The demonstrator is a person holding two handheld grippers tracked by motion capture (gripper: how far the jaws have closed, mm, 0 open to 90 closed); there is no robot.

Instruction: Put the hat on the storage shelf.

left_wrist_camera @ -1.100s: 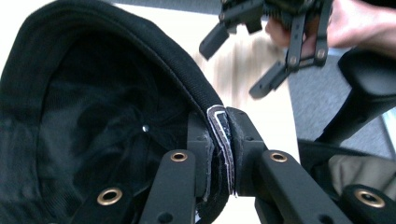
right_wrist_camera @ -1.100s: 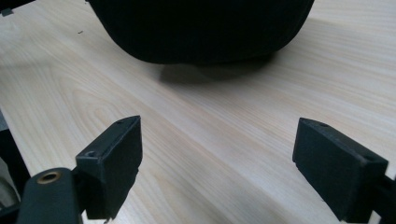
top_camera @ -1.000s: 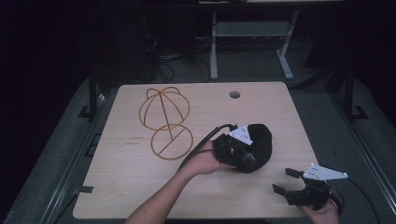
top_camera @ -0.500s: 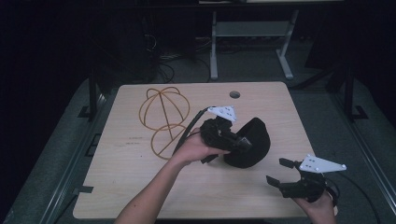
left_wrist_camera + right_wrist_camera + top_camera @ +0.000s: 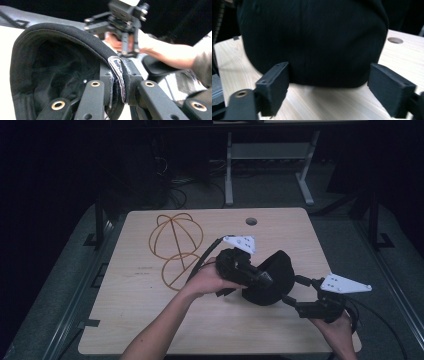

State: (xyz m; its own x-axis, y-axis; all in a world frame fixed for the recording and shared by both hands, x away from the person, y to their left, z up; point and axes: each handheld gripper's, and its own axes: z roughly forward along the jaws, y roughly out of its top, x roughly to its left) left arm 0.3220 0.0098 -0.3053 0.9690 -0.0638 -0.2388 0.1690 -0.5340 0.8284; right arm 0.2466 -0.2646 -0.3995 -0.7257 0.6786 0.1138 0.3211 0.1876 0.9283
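While clamped on stitched brim | left tool | domed black fabric cap

A light wooden table with rounded corners stands on a dark floor. On its far left part lies a wire frame of thin orange-brown hoops, a domed cage joined to a flat ring on its near side. A round hole is cut near the table's far edge. Beyond the table stands a grey metal stand, with cables on the floor to its left.
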